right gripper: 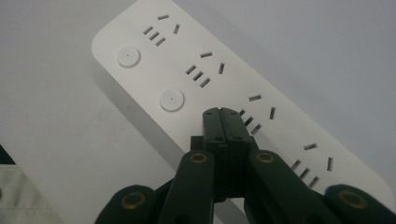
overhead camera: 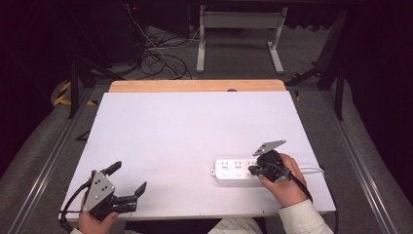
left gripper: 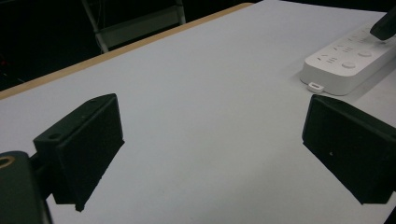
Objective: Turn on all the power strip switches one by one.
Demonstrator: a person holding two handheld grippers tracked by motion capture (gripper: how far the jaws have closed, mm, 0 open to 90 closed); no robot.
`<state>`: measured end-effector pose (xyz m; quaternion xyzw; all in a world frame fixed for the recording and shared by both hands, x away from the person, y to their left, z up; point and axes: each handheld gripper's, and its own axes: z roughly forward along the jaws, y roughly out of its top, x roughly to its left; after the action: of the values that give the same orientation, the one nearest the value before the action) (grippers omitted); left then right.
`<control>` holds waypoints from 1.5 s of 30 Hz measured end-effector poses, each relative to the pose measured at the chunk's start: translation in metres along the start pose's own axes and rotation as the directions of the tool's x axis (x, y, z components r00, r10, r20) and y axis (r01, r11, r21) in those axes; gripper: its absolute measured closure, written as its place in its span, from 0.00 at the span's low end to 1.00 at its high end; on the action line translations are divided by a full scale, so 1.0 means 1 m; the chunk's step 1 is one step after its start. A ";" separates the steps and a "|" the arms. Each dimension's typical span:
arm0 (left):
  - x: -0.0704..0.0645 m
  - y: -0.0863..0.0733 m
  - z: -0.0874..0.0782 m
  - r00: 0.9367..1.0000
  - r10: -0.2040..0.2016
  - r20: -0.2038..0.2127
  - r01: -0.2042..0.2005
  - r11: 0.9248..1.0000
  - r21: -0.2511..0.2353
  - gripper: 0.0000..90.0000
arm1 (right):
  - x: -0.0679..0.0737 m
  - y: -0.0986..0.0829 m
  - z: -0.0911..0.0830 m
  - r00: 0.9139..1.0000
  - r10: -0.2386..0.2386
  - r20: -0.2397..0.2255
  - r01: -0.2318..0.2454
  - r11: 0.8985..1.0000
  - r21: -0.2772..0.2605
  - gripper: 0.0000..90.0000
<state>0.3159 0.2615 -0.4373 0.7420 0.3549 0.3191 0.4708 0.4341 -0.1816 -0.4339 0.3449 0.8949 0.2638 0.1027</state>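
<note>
Wide apart stand the jaws of the left black two-jaw gripper (overhead camera: 127, 179) at the lower left of the high view, clasping nothing and hovering over bare tabletop; in the left gripper view its pads (left gripper: 86, 149) frame empty white surface. That white rectangular table (overhead camera: 195, 126) with a wooden far edge spans the middle of the frame.

Moving right, the white plastic power strip (overhead camera: 234, 171) with round switch buttons lies flat in the lower right of the high view, near the table's front edge, its white cord trailing off toward the right. Over its right portion sits the right black two-jaw gripper (overhead camera: 253, 170), jaws pressed together with nothing between them; in the right gripper view its closed tip (right gripper: 221, 114) rests at the strip's near edge, where the third socket's button would be, apparently pressing it.

The risk, as I judge it: a slanted push could skate the light strip sideways, since nothing steadies it, or the narrow tip could slip off the button into the socket slots beside it.

No containers are on the table.
</note>
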 end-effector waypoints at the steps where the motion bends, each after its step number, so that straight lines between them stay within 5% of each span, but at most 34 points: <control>1: 0.000 0.000 0.000 1.000 0.000 0.000 0.000 1.000 0.000 0.06 | 0.000 0.000 0.001 1.000 -0.001 0.002 0.001 1.000 0.003 1.00; 21: -0.001 0.000 0.000 1.000 0.002 0.000 -0.002 1.000 0.002 0.06 | 0.005 0.003 0.006 0.998 -0.001 0.055 -0.002 0.998 0.060 1.00; 37: -0.001 0.000 -0.001 1.000 0.005 -0.006 -0.005 1.000 0.000 0.06 | 0.005 0.001 0.008 0.998 0.005 0.060 -0.008 0.998 0.054 1.00; 42: -0.001 0.000 0.000 1.000 0.000 -0.005 0.000 1.000 0.001 0.06 | 0.005 0.002 -0.019 0.999 0.015 0.036 -0.011 0.992 -0.125 1.00; 45: -0.001 0.000 0.001 1.000 0.000 -0.004 0.000 1.000 0.005 0.06 | 0.009 0.005 -0.029 0.999 0.005 0.039 0.001 0.987 -0.161 1.00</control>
<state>0.3164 0.2606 -0.4378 0.7424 0.3568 0.3197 0.4683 0.4195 -0.1845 -0.4066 0.3415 0.8683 0.3283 0.1475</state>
